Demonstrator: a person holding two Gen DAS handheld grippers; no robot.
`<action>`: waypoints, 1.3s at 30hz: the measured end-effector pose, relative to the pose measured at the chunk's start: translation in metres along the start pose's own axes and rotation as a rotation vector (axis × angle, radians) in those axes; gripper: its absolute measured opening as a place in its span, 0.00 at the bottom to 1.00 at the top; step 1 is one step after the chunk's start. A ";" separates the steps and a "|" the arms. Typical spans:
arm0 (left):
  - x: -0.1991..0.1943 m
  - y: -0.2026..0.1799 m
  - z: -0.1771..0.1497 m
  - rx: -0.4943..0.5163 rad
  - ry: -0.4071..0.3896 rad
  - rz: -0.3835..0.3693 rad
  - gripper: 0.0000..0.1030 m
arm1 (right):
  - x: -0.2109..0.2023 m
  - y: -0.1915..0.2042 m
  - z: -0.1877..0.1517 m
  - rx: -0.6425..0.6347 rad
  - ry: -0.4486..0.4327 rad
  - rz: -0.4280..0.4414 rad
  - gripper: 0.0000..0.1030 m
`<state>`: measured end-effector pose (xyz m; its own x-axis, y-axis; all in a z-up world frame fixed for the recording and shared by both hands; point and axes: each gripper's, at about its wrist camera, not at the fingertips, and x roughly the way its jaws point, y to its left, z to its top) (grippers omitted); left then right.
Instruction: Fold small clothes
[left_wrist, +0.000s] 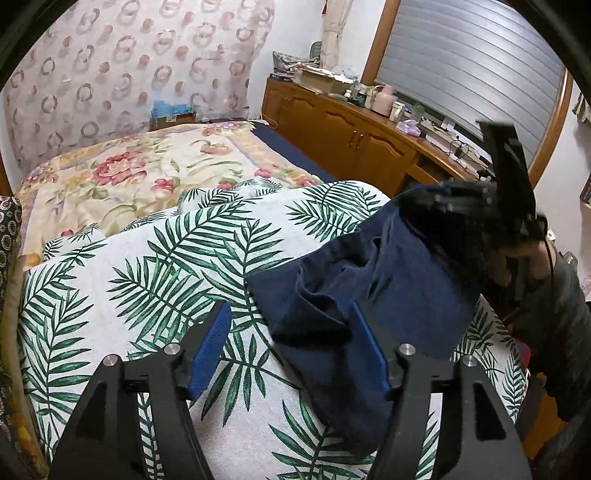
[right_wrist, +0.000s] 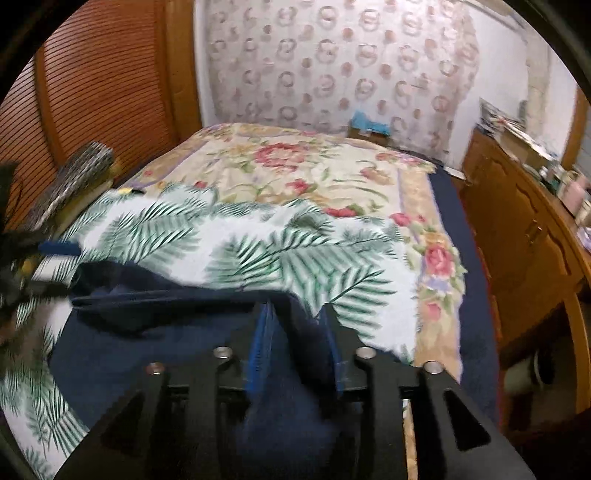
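Note:
A navy blue garment lies bunched on the palm-leaf sheet over the bed. My left gripper stands open low over the sheet. The garment's left part drapes against its right pad, and its left pad is bare. The garment's right side rises to my blurred right gripper, held by a hand. In the right wrist view the right gripper has its blue pads apart, with navy garment loose between them.
A floral bedspread covers the far half of the bed. A wooden cabinet with bottles and boxes on top runs along the right wall. A wooden slatted headboard and a patterned pillow sit at the left.

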<state>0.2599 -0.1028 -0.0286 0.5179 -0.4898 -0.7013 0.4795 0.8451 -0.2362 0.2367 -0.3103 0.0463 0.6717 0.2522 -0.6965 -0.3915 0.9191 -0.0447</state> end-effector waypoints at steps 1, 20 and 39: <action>0.001 -0.001 0.000 0.002 0.004 -0.002 0.65 | 0.000 -0.003 0.005 0.007 -0.008 -0.025 0.35; 0.005 -0.018 0.002 0.061 0.016 -0.034 0.65 | -0.073 0.004 -0.049 0.065 -0.044 -0.051 0.41; 0.044 0.016 0.013 0.010 0.066 0.070 0.65 | -0.067 -0.017 -0.043 0.000 -0.013 -0.089 0.06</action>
<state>0.2999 -0.1133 -0.0541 0.5029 -0.4144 -0.7585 0.4511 0.8744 -0.1786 0.1713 -0.3555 0.0626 0.7121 0.1735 -0.6803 -0.3300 0.9380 -0.1061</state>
